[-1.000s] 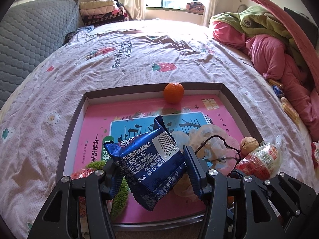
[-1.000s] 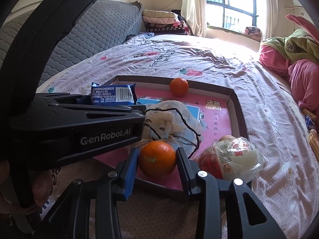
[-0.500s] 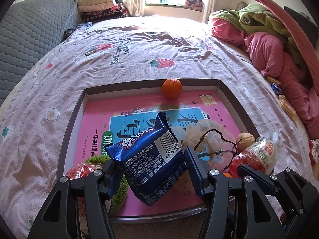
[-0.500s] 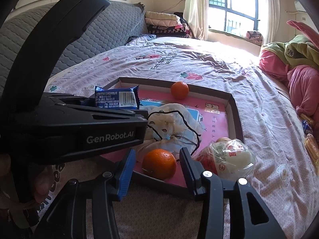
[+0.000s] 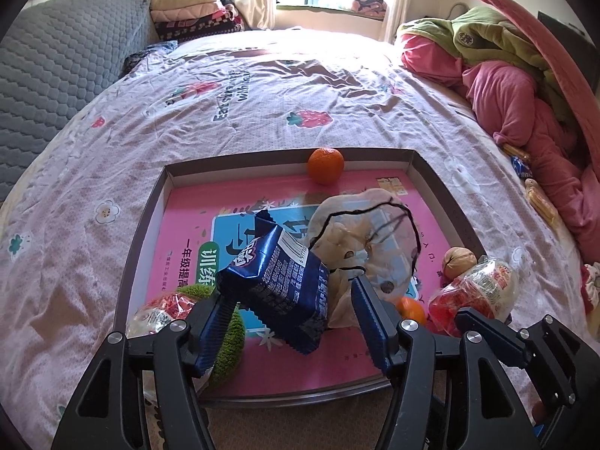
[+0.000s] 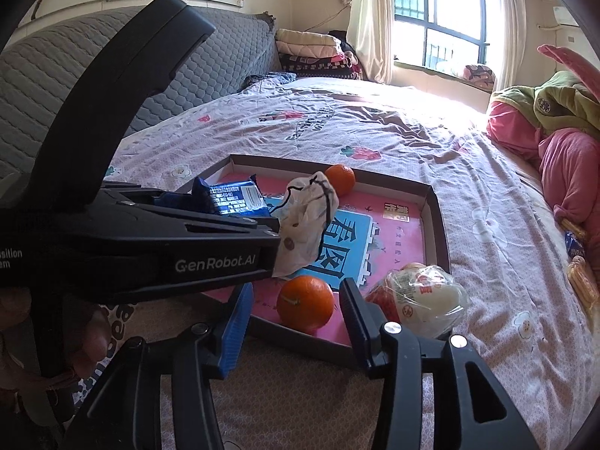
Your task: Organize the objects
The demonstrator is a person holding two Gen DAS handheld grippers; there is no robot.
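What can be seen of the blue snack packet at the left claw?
The blue snack packet is a glossy dark-blue foil pouch, puffed, with zigzag crimped ends, white print and a barcode. It hangs tilted over the pink tray, one crimped end up and away, the other low and near. It sits between the fingers of the left claw, whose jaws have just been opening: the left finger seems to touch it, the right one stands clear. A crumpled pale bag lies behind it.
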